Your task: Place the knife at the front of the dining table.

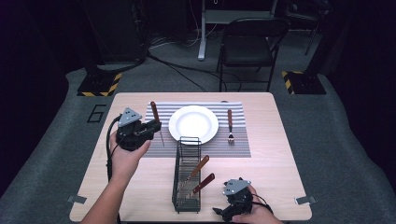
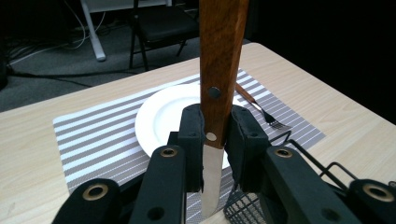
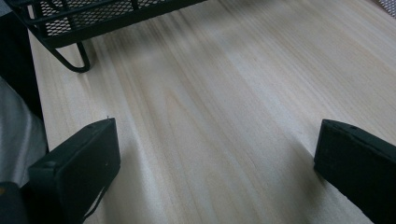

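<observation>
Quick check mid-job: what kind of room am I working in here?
Probably a lab or studio recording bay, not a dining room: dark surroundings, hazard-striped stand bases, loose floor cables, and a folding chair behind the table.

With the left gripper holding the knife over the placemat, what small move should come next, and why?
Probably lower the knife onto the striped placemat left of the white plate and release. The left gripper clamps its wooden handle, blade down, just above the mat; the fork already lies right of the plate, so the left side looks like the knife's spot.
</observation>
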The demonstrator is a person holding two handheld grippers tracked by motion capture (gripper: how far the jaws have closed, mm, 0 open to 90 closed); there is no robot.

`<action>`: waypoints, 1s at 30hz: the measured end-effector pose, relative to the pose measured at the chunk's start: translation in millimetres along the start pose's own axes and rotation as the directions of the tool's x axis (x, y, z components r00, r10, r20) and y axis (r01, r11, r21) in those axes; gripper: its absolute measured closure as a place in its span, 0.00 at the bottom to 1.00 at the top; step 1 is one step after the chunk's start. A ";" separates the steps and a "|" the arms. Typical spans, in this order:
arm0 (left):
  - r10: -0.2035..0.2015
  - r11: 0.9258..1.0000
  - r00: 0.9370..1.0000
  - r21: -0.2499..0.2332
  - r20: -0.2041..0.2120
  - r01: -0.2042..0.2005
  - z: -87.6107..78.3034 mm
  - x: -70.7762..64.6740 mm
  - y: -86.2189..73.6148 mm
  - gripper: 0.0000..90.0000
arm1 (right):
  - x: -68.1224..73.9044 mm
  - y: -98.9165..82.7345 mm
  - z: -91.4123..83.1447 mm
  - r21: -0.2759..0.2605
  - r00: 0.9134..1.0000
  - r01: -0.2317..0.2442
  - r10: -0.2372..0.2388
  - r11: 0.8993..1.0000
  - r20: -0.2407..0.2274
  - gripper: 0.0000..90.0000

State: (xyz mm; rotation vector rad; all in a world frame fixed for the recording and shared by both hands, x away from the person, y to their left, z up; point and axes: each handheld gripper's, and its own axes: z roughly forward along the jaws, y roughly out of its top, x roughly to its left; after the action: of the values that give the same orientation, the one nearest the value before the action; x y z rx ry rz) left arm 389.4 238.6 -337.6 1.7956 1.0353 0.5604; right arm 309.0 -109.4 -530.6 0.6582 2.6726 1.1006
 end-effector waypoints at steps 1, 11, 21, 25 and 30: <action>-0.002 1.000 1.000 0.004 -0.003 0.002 0.6 1.5 -0.8 0.85 | -0.1 0.0 0.0 -0.001 1.000 0.002 -0.002 1.000 0.000 0.00; -0.043 0.999 0.998 0.006 -0.042 0.043 6.3 16.6 -9.4 0.85 | 0.1 0.0 -0.1 0.001 1.000 -0.001 0.001 1.000 0.000 0.00; -0.076 0.996 0.994 0.030 -0.084 0.078 16.9 32.3 -22.2 0.85 | 0.0 0.0 0.0 0.000 1.000 0.000 0.000 1.000 0.000 0.00; -0.090 0.995 0.991 0.033 -0.100 0.094 20.9 37.2 -27.2 0.85 | -0.1 0.0 0.0 -0.001 1.000 0.002 -0.002 1.000 0.001 0.00; -0.095 0.994 0.989 0.044 -0.116 0.101 26.4 43.7 -33.5 0.85 | 0.1 0.0 -0.1 0.001 1.000 0.000 0.000 1.000 0.001 0.00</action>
State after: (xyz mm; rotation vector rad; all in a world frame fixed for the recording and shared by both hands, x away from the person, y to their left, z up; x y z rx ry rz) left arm 418.9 268.2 -382.1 1.7621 1.2181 0.5860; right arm 308.9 -109.4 -530.5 0.6593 2.6725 1.0990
